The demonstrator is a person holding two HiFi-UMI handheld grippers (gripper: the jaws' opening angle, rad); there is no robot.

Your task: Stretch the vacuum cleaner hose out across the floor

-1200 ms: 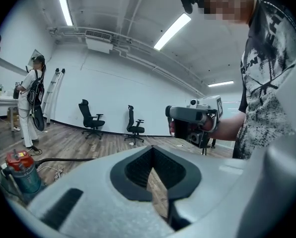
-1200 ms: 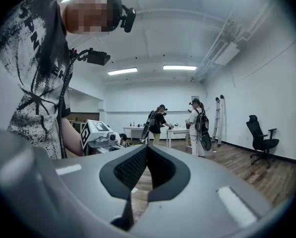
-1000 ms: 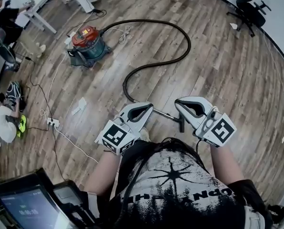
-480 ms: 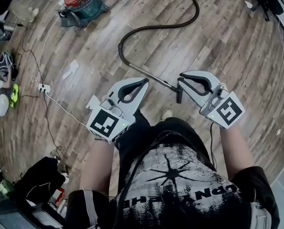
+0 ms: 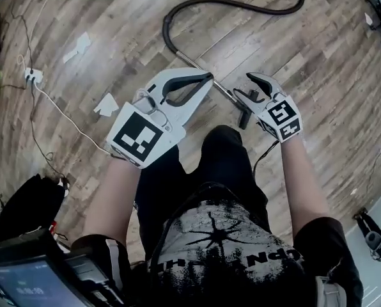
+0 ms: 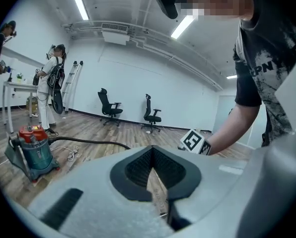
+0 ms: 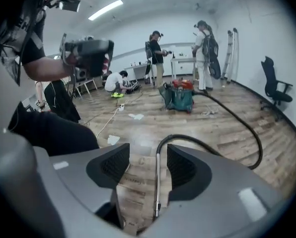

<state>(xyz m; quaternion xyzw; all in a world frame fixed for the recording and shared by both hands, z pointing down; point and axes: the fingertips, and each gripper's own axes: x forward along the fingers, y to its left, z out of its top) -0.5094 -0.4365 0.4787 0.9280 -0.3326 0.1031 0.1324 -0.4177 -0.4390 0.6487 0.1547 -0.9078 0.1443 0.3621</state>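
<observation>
Wood-plank floor (image 5: 318, 94) fills the head view. My left gripper (image 5: 208, 77) is clenched on nothing. My right gripper (image 5: 244, 86) has just been opening, and its jaws stand wide over the metal wand (image 5: 192, 61). From the wand's far end the black hose (image 5: 241, 6) curves away toward the top edge.

Through the left gripper view, my pads meet tight with only floor beyond them. The vacuum cleaner (image 6: 33, 150) stands at far left, and the hose trails from it across the planks.

Through the right gripper view, the wand lies on the floor between my parted jaws, with no pad pressing on it. The hose loops off to the right and back to the vacuum cleaner, near people (image 7: 158, 53) by a bench (image 7: 185, 59).
</observation>
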